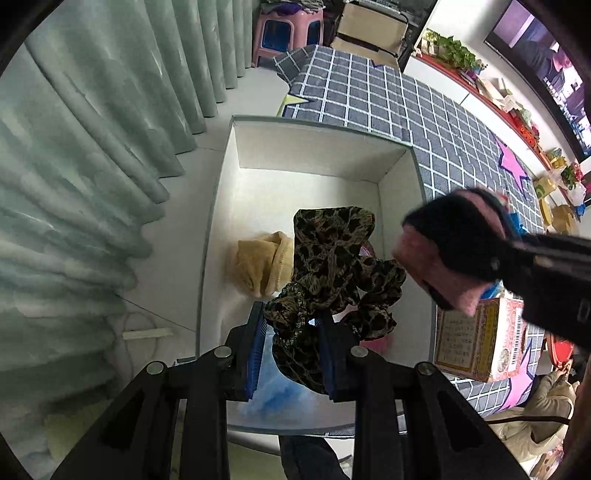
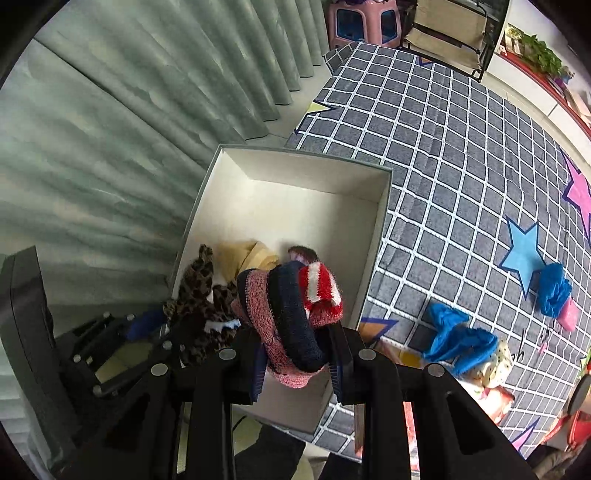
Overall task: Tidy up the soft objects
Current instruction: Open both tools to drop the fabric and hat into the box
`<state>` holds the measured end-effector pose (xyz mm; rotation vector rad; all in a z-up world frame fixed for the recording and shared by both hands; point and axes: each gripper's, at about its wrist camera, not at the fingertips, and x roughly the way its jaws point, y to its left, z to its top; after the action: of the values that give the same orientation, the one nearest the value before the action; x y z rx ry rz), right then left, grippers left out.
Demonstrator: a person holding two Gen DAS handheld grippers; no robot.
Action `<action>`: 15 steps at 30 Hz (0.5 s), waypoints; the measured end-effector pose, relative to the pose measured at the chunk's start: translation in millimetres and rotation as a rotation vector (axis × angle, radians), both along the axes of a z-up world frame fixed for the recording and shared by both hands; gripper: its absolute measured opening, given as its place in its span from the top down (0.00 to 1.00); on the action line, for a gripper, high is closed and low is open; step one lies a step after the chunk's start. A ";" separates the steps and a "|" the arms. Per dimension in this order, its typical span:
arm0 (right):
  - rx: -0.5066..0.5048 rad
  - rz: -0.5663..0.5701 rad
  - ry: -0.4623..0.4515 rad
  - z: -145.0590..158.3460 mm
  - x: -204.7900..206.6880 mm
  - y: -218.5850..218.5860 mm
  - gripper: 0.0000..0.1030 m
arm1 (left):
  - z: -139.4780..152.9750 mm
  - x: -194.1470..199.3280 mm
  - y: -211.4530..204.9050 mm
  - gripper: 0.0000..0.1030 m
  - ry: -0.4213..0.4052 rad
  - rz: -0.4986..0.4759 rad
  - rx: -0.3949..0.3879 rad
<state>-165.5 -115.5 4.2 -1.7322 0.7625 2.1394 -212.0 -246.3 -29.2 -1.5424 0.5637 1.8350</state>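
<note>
A white open box (image 1: 306, 147) (image 2: 306, 166) stands on the floor by the rug. My left gripper (image 1: 291, 343) is shut on a leopard-print cloth (image 1: 332, 266) and holds it over the box; the cloth also shows in the right wrist view (image 2: 201, 280). A tan cloth (image 1: 258, 262) (image 2: 243, 254) lies in the box. My right gripper (image 2: 297, 354) is shut on a striped pink, navy and red knitted sock (image 2: 291, 314) over the box's near right part. The sock shows pink and black in the left wrist view (image 1: 454, 247).
A grey checked rug (image 2: 461, 166) with stars lies right of the box. Blue cloths (image 2: 458, 339) (image 2: 552, 288) and a dotted item (image 2: 495, 365) lie on it. A printed carton (image 1: 480, 339) stands beside the box. Green curtains (image 1: 92, 147) hang left. A pink stool (image 1: 288, 29) stands far back.
</note>
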 end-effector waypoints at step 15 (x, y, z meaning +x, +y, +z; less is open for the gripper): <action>-0.016 -0.038 0.014 -11.3 -21.2 15.6 0.72 | -14.8 -3.3 13.8 0.72 -0.029 -0.037 -0.041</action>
<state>-186.7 -99.8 -7.1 -1.6986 0.8119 2.1284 -215.3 -232.5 -44.0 -1.5729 0.6156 1.7812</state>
